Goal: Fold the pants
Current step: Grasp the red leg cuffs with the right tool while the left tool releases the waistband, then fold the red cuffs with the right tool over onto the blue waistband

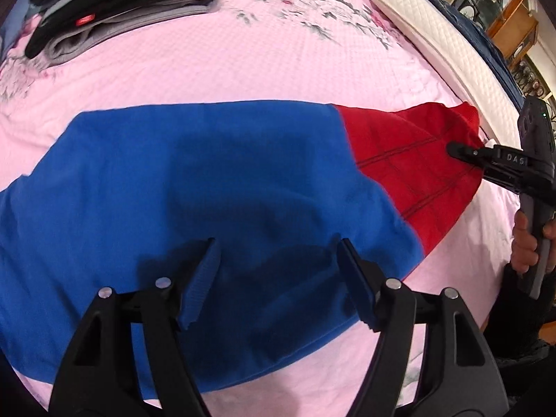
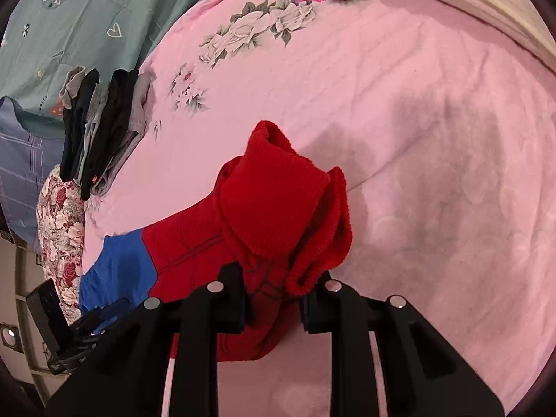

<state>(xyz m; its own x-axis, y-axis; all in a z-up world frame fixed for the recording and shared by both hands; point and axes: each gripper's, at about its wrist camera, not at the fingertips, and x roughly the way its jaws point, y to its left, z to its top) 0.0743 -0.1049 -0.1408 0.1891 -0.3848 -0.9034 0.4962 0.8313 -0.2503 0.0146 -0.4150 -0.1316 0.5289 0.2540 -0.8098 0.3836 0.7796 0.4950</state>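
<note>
The pants [image 1: 208, 180] are blue with red lower legs [image 1: 410, 173] and lie across the pink bedsheet [image 1: 243, 62]. My left gripper [image 1: 278, 271] is open and hovers just over the blue part near its front edge, holding nothing. My right gripper [image 2: 274, 299] has its jaws around the red ribbed cuffs [image 2: 278, 201], which bunch up between the fingers. It also shows in the left wrist view [image 1: 462, 149] at the cuff end, gripping the red cloth.
A stack of folded dark and grey clothes [image 1: 114, 10] lies at the far left of the bed, also in the right wrist view [image 2: 100, 128]. A white quilted pillow [image 1: 434, 34] lies along the far right edge. A teal patterned blanket [image 2: 69, 27] is beyond.
</note>
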